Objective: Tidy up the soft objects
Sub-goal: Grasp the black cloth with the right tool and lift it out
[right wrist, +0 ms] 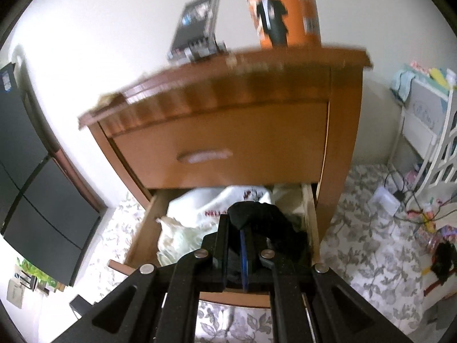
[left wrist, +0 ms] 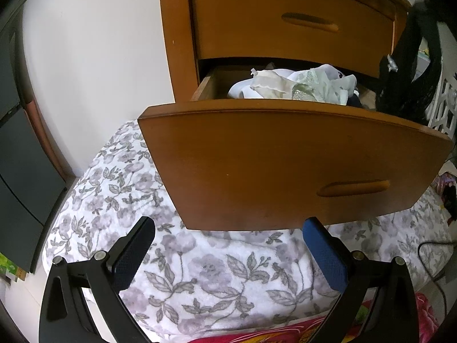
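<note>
- My left gripper has its fingers spread wide and empty over the floral bedcover, just short of the open drawer front.
- Beyond those fingers, pale soft garments lie heaped inside the drawer.
- My right gripper is pinched tight on a black garment, above the drawer's right half.
- The garment looks light and limp; it drapes over my fingertips and hangs down, so it may snag on the drawer edge.
- I judge a bunched fold the safest hold.
</note>
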Demonstrator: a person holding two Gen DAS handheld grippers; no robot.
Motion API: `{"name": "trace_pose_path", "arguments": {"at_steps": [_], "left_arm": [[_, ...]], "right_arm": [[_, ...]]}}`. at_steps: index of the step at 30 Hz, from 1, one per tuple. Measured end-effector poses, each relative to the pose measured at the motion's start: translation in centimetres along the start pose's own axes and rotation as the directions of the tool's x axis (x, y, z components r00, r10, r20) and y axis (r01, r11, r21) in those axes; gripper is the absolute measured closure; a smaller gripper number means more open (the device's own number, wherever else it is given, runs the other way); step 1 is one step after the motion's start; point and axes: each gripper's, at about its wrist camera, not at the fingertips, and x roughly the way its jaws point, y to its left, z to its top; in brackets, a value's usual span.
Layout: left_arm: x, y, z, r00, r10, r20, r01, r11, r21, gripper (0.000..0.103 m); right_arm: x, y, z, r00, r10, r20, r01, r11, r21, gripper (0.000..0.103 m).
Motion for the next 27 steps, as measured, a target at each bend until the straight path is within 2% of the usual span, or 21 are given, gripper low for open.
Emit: {"name": "trace_pose_path", "arguments": {"at_steps": [7, 16, 22, 27], "left_arm": [[-0.2, 0.1, -0.1, 1.000, 0.006, 0.005, -0.006, 1.000, -0.003, 0.000], [-0.6, 0.1, -0.2, 1.000, 0.014, 0.016, -0.014, 1.000, -0.001, 0.000], [-0.6, 0.5, -0.2, 1.000, 0.008, 0.006, -0.008, 1.000, -0.025, 0.000], [-0.9, 1.0, -0.5, 1.000, 0.012, 0.011, -0.011, 0.998, -0.057, 0.000]], "right_arm": [[-4.8, 1.4, 1.5, 0.995, 0.015, 0.099, -0.011, 0.999, -0.036, 0.096], [-12.7, 3.8, 2.3, 0.974, 0.057, 0.219, -0.030, 0.992, -0.122, 0.096], [-16.0, 4.9, 1.3, 0.969, 0.069, 0.237, -0.029, 0.985, -0.168, 0.096], [-16.5, 5.5, -0.1, 0.978, 0.071, 0.197, -0.032, 0.980, -0.196, 0.096]]}}
